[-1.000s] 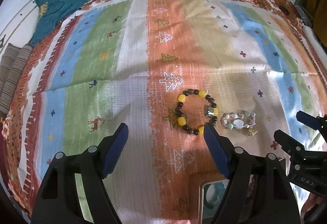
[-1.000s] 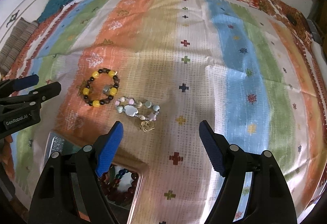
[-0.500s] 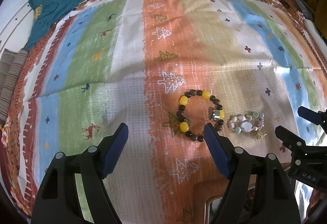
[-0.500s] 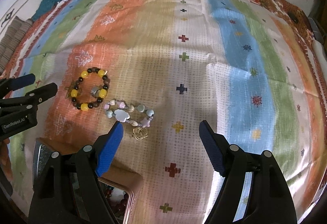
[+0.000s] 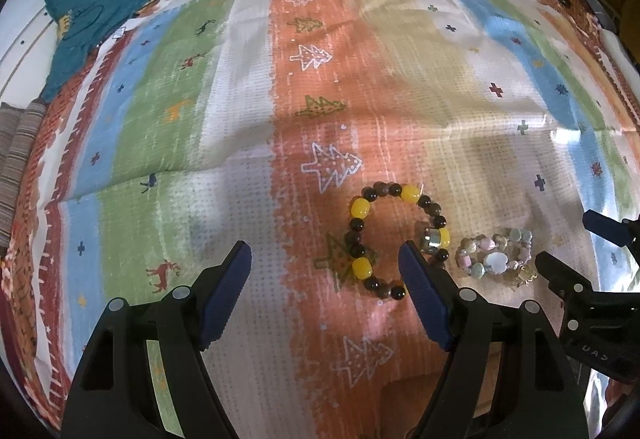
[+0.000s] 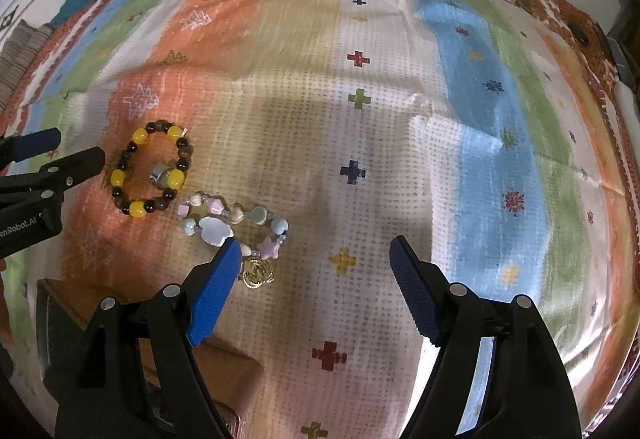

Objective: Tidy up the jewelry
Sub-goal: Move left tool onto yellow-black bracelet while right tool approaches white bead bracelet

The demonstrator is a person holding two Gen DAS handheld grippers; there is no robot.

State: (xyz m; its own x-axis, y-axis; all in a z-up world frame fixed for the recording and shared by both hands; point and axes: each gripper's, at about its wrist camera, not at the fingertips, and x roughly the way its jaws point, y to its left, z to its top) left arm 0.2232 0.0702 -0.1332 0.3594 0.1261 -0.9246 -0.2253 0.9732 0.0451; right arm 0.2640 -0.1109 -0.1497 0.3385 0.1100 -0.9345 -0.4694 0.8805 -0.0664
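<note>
Yellow-and-dark bead bracelet [image 5: 394,239] beside pastel shell bracelet [image 6: 232,223], possibly touching; striped cloth [image 5: 240,119]. Left gripper [image 5: 324,259], right gripper [image 6: 314,255]: jaws released, empty.

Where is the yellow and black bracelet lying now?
The yellow and black bracelet lies flat on the orange stripe of the cloth, left in the right wrist view, beside the pastel bracelet and near the left gripper.

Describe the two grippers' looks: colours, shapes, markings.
Both match. The left gripper and right gripper have black angular plastic frames, silver rivets and two ribbed blue pads. White lettering, partly cut off, marks the left gripper's side in the right view.
</note>
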